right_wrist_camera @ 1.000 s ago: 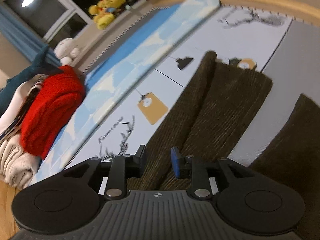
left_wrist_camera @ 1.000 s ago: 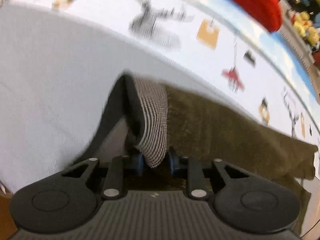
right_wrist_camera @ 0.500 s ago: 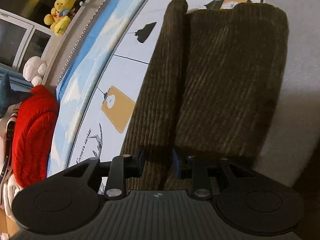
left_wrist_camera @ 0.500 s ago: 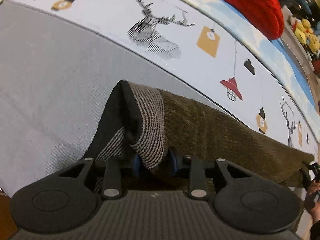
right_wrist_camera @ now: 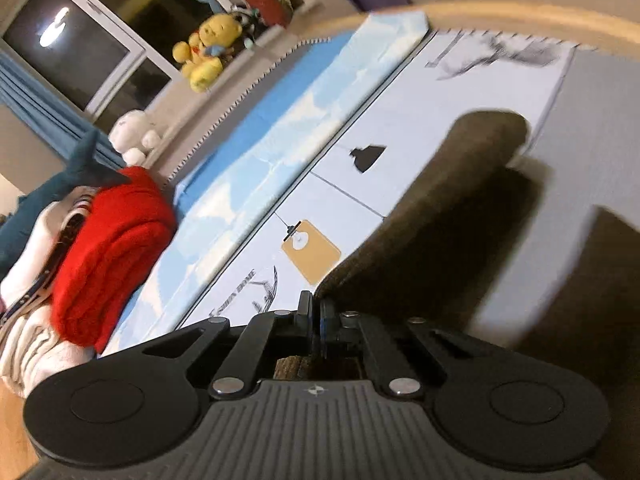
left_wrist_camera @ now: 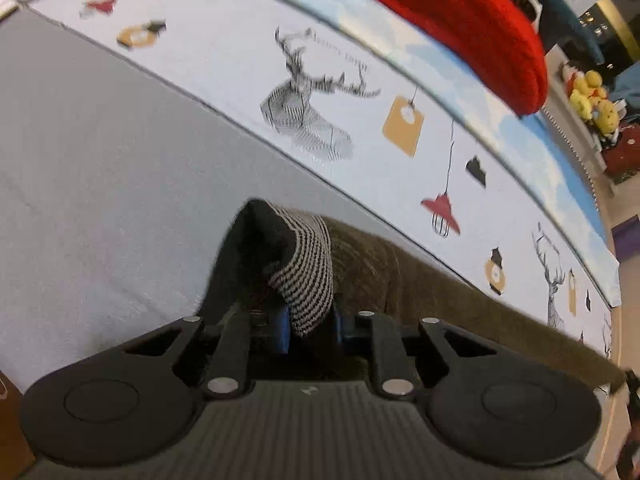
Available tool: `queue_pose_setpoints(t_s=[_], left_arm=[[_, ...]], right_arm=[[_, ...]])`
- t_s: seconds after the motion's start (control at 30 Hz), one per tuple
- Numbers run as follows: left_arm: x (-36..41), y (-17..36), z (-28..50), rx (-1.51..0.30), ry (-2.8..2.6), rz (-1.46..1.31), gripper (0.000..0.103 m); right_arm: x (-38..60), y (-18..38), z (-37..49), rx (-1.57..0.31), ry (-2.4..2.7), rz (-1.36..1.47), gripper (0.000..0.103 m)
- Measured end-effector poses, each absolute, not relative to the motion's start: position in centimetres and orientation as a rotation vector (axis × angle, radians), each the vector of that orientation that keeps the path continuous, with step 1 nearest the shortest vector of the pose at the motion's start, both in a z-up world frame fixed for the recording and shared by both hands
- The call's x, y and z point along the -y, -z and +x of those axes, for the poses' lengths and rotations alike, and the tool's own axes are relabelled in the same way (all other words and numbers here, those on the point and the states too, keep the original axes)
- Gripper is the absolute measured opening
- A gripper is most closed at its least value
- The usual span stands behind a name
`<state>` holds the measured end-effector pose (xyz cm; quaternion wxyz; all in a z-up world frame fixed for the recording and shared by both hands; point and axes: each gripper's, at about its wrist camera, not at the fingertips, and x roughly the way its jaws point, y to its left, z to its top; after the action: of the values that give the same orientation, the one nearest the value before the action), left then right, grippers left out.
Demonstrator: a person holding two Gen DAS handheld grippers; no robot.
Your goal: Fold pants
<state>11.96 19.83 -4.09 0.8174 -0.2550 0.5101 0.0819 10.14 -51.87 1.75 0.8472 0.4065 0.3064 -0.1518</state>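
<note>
A red folded garment [right_wrist_camera: 112, 256] and yellow plush toy [right_wrist_camera: 202, 54] sit beyond the printed mat [left_wrist_camera: 224, 60]. The left gripper [left_wrist_camera: 310, 326] clamps the brown pants [left_wrist_camera: 440, 300] at their striped waistband; the right gripper [right_wrist_camera: 316, 312], blurred, seems clenched on 1 pants edge.

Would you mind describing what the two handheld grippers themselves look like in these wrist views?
Both look alike. The left gripper and right gripper are matte black plastic, with a ribbed grey-black body bearing a small pale emblem at its centre. Two round discs flank each body, and black link bars with silver pivot pins run forward to the jaws, which carry blue pads. No cables or sleeves show.
</note>
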Motion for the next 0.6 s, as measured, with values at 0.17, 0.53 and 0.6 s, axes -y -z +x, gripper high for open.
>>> queue_pose_setpoints(t_s=[0.17, 0.53, 0.6], left_arm=[[-20.9, 3.0, 9.5, -1.075, -0.16, -0.465, 0.021], [-21.4, 7.3, 10.1, -1.3, -0.233, -0.436, 0.028], [-21.2, 7.3, 10.3, -1.305, -0.217, -0.433, 0.041]], right_arm=[[51.0, -3.0, -0.8, -0.708, 0.354, 0.807, 0.002], [58.1, 3.7, -9.8, -0.972, 0.562, 0.841, 0.007], [61.2, 2.8, -11.2, -0.877, 0.646, 0.882, 0.009]])
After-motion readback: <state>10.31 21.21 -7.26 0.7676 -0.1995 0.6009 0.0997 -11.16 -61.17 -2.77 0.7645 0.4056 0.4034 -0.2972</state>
